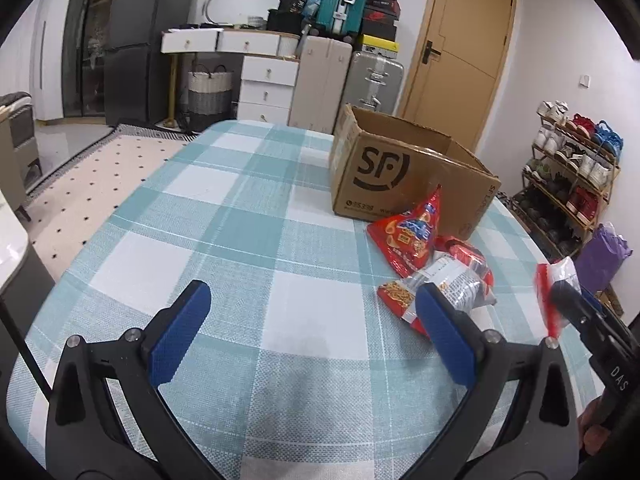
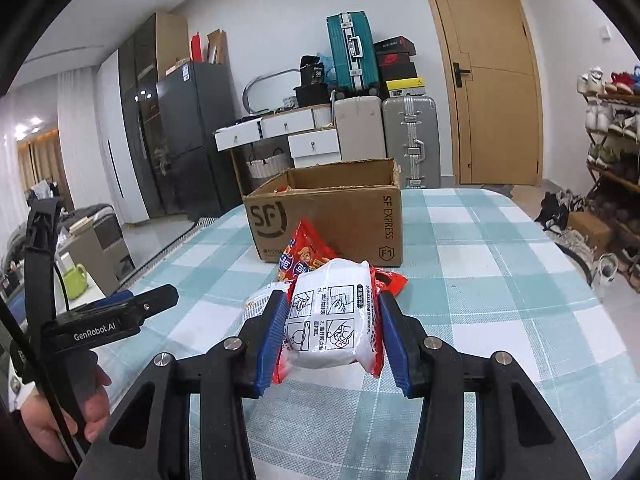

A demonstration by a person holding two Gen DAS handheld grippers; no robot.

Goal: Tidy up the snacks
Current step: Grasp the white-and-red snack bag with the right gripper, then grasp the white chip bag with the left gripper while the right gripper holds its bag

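Observation:
My right gripper (image 2: 332, 320) is shut on a white and red snack packet (image 2: 330, 320) and holds it above the checked tablecloth; in the left wrist view it shows at the right edge (image 1: 560, 300) with the packet (image 1: 554, 280). An open SF cardboard box (image 2: 328, 216) stands ahead; it also shows in the left wrist view (image 1: 404, 176). A red snack bag (image 1: 412, 236) leans against the box, with a clear and red packet (image 1: 444, 292) beside it. My left gripper (image 1: 312, 312) is open and empty over the cloth, left of the snacks.
The table (image 1: 224, 208) carries a blue and white checked cloth. Suitcases (image 2: 360, 52) and drawers stand at the back wall. A shoe rack (image 1: 572, 176) is at the right. A door (image 2: 492, 76) is behind.

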